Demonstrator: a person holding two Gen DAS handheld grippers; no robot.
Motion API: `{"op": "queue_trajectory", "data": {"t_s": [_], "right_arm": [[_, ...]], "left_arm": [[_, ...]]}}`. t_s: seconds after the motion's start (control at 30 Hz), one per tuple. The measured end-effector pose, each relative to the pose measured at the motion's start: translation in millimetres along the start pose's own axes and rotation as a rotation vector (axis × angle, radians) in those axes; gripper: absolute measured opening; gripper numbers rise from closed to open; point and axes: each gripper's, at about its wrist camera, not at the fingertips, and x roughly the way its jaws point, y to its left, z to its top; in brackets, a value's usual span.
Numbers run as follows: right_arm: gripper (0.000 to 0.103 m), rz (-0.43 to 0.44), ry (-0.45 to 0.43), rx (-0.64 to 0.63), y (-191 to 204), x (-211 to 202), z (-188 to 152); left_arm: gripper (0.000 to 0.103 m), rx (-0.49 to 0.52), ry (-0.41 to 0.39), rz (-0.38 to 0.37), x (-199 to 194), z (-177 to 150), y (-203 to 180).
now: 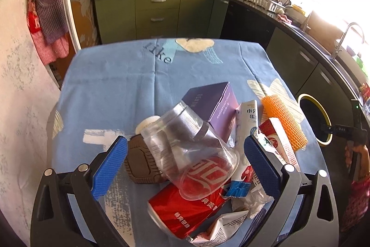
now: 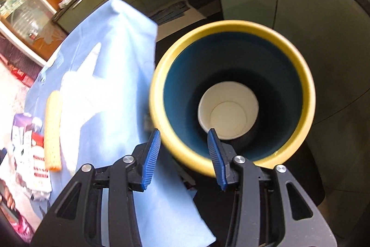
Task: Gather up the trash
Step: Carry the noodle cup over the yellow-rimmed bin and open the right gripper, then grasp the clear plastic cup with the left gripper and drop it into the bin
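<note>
Clear plastic catches the light on the blue tablecloth (image 1: 111, 89): a transparent jar (image 1: 185, 149) lies tipped on its side between the pads of the left gripper (image 1: 185, 163), its long axis running from upper left, near a cream lid (image 1: 148, 123), to the open mouth at lower right. The jaws stand wide, touching nothing, so that hand is nearest for a pinch across the jar's width. Under and around it lie a red can (image 1: 182, 210), a purple box (image 1: 212, 103), a white carton (image 1: 248, 117), an orange ribbed sleeve (image 1: 283, 122) and crumpled wrappers. The right gripper (image 2: 182, 152) hangs partly open and empty above the yellow-rimmed bin (image 2: 307, 89) beside the table, where a white paper cup (image 2: 227, 108) sits at the bottom. The brown ribbed thing (image 1: 138, 161) behind the jar is hard to identify, the can's lower end is cut off by wrappers, and the right view is blurred.
</note>
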Motion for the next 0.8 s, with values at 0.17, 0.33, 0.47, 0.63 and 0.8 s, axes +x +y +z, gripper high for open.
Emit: {"op": "queue_trajectory", "data": {"t_s": [0.17,0.33,0.47,0.63,0.8], "right_arm": [[0.041,-0.023,-0.007,-0.031,14,-10,-12],[0.042,-0.017,-0.006,-0.044,18,-19,-24],[0.042,-0.001,0.012,-0.057,23,-15,-27],[0.042,0.013,0.033,-0.063,24,-11,-32],[0.042,0.023,0.040,-0.066,24,-9,-33]], "left_arm": [[0.099,-0.058,0.058,-0.011,22,1,5],[0.099,-0.053,0.077,0.005,32,3,1],[0.094,-0.052,0.084,0.008,39,6,-1],[0.083,-0.023,0.068,0.033,42,10,-6],[0.072,-0.012,0.045,0.009,35,9,-7]]}}
